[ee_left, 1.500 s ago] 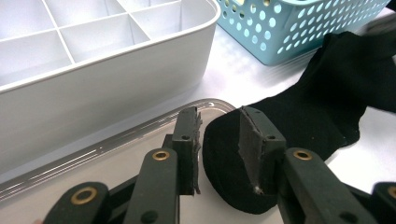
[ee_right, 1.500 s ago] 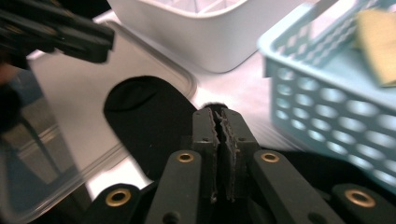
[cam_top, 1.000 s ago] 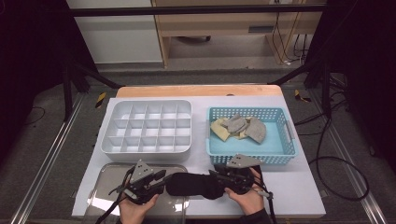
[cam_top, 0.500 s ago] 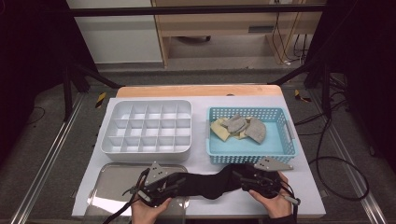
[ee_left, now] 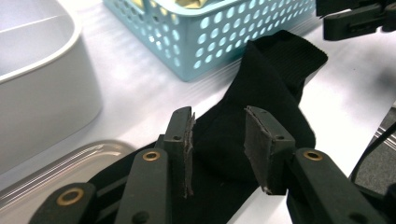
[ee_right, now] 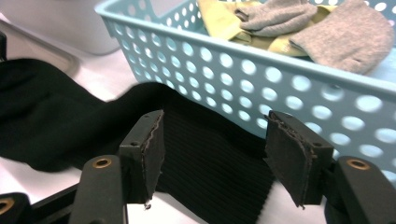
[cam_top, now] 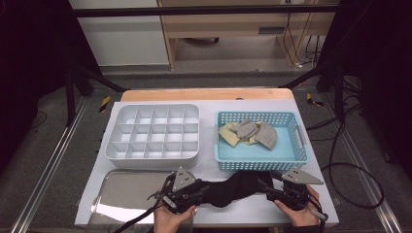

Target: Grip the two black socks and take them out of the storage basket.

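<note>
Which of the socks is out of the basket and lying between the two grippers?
The black sock, stretched flat on the table in front of the blue basket. The grey and yellow socks lie piled inside the basket.

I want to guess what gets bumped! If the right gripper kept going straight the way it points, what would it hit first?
Probably the black sock, lying right between its open jaws. Just behind it stands the blue basket, though depth is hard to judge.
</note>
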### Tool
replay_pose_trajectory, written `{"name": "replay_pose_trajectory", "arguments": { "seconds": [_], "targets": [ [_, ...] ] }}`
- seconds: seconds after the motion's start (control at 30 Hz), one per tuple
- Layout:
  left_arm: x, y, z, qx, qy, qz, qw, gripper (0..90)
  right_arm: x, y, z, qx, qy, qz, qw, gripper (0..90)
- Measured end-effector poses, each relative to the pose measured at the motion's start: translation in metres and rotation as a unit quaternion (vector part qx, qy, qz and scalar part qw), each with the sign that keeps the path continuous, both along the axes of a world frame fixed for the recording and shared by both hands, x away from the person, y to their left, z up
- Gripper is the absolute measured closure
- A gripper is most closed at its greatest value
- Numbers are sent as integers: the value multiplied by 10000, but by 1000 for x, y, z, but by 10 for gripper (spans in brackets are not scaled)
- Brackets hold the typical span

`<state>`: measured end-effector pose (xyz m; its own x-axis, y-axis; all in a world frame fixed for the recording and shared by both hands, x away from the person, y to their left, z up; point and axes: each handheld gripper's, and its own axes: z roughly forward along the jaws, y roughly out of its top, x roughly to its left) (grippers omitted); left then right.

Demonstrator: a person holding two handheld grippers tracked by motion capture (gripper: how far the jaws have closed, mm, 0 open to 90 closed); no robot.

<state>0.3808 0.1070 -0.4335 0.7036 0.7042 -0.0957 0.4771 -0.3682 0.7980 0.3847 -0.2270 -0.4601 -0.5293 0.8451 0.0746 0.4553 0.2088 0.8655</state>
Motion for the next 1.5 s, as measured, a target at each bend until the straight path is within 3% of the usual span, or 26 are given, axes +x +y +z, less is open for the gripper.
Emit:
{"name": "replay_pose_trajectory", "arguments": {
  "seconds": [0.2, 0.43, 0.53, 0.63, 0.73, 0.9, 1.07, 1.23, 1.37, 1.5],
  "targets": [
    [4, -11, -7, 34, 95, -23, 9999, 614, 0, -7, -9, -174, -65, -121, 9998, 418],
    [6, -18, -16, 54, 247, 35, 9997, 586, 1, -11, -18, -31, 5, -306, 9995, 479],
    [4, -20, -18, 94, 279, 59, 9995, 574, 4, -11, -20, -261, 170, -364, 9989, 468],
    [4, -22, -21, 176, 344, 100, 9992, 573, 4, -11, -21, -295, 170, -439, 9985, 469],
    [5, -24, -27, 248, 452, 168, 9985, 585, 5, -13, -20, -259, 235, -517, 9981, 500],
    [4, -26, -31, 328, 538, 244, 9977, 685, 7, -11, -21, -237, 352, -593, 9973, 576],
    [4, -27, -33, 375, 463, 306, 9978, 835, 9, -9, -28, -225, 657, -587, 9959, 684],
    [4, -25, -30, 315, 384, 268, 9984, 873, 10, -7, -29, -191, 758, -578, 9953, 766],
    [3, -20, -22, 155, 247, 237, 9993, 881, 8, -7, -28, -27, 838, -567, 9949, 843],
    [0, -15, -13, 75, 77, 192, 9998, 884, 5, -10, -20, 84, 713, -541, 9960, 851]
  ]
}}
